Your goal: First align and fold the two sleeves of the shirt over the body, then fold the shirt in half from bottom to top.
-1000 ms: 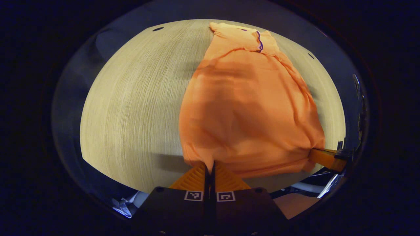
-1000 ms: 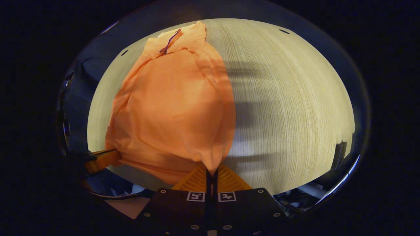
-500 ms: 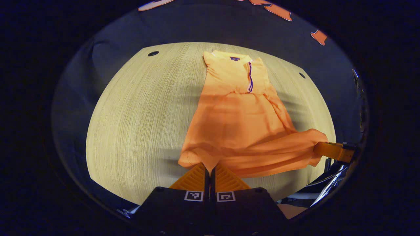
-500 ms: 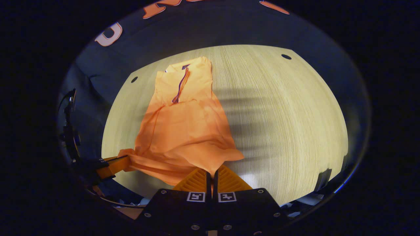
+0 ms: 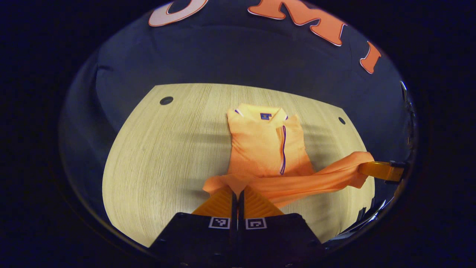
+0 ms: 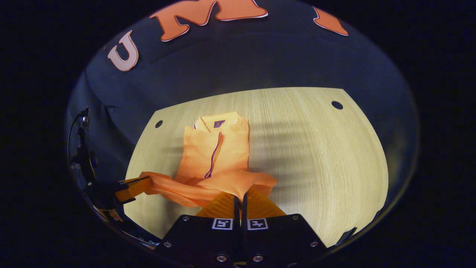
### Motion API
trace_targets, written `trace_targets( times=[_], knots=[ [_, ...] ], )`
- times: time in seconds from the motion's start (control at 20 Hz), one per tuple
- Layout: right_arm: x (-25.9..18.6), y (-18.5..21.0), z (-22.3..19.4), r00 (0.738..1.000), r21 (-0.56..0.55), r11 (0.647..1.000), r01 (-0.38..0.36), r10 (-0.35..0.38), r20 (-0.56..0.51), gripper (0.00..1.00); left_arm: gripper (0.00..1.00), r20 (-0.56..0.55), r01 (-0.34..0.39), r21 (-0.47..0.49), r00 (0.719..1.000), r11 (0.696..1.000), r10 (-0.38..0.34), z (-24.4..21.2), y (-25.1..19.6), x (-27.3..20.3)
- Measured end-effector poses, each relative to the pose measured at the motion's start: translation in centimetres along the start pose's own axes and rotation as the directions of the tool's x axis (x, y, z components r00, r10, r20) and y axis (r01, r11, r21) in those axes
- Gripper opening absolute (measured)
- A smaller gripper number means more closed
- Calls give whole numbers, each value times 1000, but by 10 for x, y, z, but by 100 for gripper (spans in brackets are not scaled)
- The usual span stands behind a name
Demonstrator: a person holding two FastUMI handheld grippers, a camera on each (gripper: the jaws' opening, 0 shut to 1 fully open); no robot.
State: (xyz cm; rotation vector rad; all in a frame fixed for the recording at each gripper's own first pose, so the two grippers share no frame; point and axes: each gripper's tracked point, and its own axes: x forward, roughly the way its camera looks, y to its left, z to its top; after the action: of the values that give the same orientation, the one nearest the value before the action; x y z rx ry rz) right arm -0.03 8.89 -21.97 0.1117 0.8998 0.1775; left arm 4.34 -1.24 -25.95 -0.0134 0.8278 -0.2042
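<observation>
The orange polo shirt with a dark-trimmed placket (image 5: 266, 145) lies on the pale wood-grain table (image 5: 160, 156), collar toward the far edge and placket facing up. Its sleeves are not visible at the sides of the body. The bottom hem is lifted off the table and stretched as a band between the two grippers, hanging in front of the lower chest of the shirt.

In the left gripper view, the left gripper (image 5: 237, 193) sits at the bottom centre with its fingers pressed together on the near-left corner of the hem. The right gripper (image 5: 379, 170) appears at the right edge of that view, where the other hem corner meets its finger (the tip itself is covered by cloth).

In the right gripper view, the right gripper (image 6: 241, 196) is clenched on its corner of the hem of the shirt (image 6: 217, 149), with cloth bunched just above the fingertips. The left gripper (image 6: 134, 187) enters from the lower left of that view, holding the opposite corner. The table (image 6: 319, 156) carries small dark round holes near its far corners.
</observation>
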Motion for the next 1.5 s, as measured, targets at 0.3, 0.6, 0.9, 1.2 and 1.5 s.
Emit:
trace_targets(
  times=[0.3,0.6,0.9,1.2,1.5],
  knots=[
    [44,8,59,999,2,1000,-9,9,40,0,0,57,-34,17,998,999,33,70,17,37],
    [110,6,94,999,24,1000,-1,0,35,0,0,83,-62,44,995,997,58,129,34,96],
    [164,2,88,999,45,999,0,2,-43,1,1,-13,-95,55,995,994,96,111,46,149],
    [175,8,80,998,66,997,-27,30,-53,30,11,-20,-84,-6,996,996,84,102,53,158],
    [154,7,84,1000,66,998,-7,6,9,99,99,42,-104,34,994,994,103,105,48,135]
  ],
)
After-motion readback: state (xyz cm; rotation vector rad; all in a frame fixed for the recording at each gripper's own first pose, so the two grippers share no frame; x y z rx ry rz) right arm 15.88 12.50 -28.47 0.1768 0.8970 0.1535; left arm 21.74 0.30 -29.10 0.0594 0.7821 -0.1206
